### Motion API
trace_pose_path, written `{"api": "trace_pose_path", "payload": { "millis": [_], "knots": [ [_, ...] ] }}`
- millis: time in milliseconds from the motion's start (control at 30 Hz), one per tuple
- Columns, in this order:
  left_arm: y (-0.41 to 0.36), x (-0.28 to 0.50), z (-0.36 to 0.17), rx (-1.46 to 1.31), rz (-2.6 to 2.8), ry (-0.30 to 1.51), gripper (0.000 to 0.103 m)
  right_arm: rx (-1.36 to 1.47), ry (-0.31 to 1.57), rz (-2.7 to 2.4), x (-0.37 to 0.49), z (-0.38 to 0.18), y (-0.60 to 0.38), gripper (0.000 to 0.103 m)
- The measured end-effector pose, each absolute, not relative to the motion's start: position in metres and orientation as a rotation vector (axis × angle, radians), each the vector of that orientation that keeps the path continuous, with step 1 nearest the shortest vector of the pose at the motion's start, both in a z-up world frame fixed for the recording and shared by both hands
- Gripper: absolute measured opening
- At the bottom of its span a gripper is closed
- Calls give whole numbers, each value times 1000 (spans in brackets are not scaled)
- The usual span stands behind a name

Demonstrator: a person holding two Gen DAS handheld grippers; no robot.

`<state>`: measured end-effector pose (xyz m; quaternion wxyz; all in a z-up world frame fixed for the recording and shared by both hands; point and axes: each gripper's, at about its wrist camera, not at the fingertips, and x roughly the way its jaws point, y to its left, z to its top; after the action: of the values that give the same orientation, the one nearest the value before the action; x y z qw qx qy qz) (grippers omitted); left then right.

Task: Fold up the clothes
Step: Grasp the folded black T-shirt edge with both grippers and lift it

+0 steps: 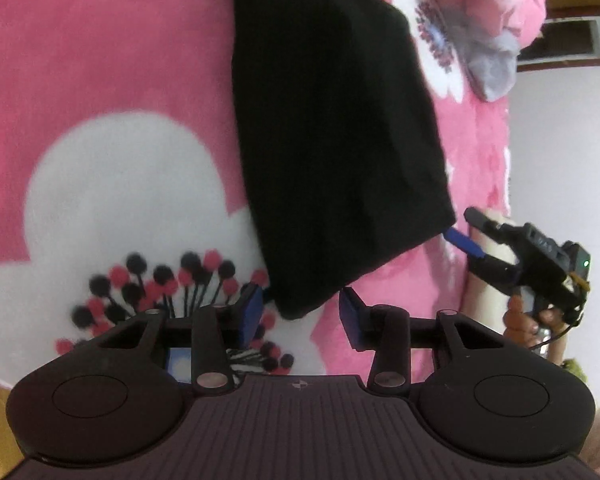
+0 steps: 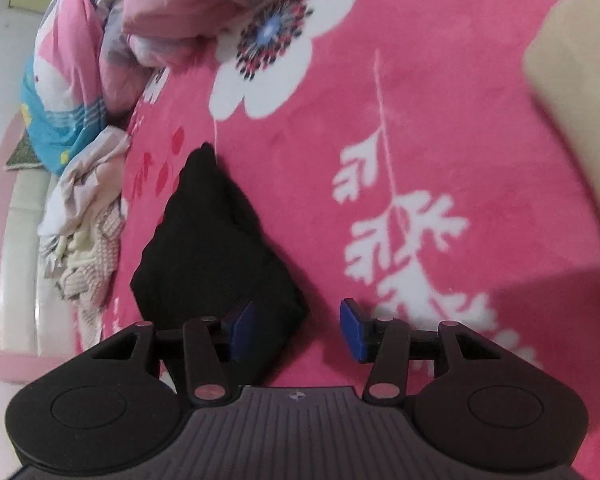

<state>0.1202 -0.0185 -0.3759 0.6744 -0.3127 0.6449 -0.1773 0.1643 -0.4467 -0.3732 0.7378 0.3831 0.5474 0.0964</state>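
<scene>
Both grippers tip down toward the pink blanket (image 2: 420,100), jaws parted and gripping nothing. Left gripper (image 1: 300,316) hangs over the near corner of the black garment (image 1: 332,128), which lies flat on the blanket; the corner sits between its blue pads, untouched so far as I can tell. Right gripper (image 2: 296,332) straddles the garment's other near corner, one pad over the cloth, the other over bare blanket. Bunched bedding (image 2: 152,16) lies beyond.
</scene>
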Motion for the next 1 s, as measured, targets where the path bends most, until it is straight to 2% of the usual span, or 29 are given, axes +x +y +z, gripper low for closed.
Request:
{"api": "trace_pose_path", "payload": {
  "millis": [233, 333, 633, 900, 1000],
  "knots": [
    [-16, 114, -384, -727, -357, 1397, 41, 830, 1227, 364, 197, -394, -440, 50],
    [-14, 109, -385, -742, -360, 1376, 41, 840, 1314, 492, 198, -400, -434, 49],
    [-13, 108, -393, -756, -373, 1354, 41, 755, 1268, 493, 234, -395, -446, 48],
    [-19, 108, -397, -791, -363, 1337, 41, 643, 1436, 685, 229, -401, -425, 47],
    [-17, 111, -399, -785, -378, 1345, 41, 623, 1399, 681, 235, -395, -426, 46]
  ]
}}
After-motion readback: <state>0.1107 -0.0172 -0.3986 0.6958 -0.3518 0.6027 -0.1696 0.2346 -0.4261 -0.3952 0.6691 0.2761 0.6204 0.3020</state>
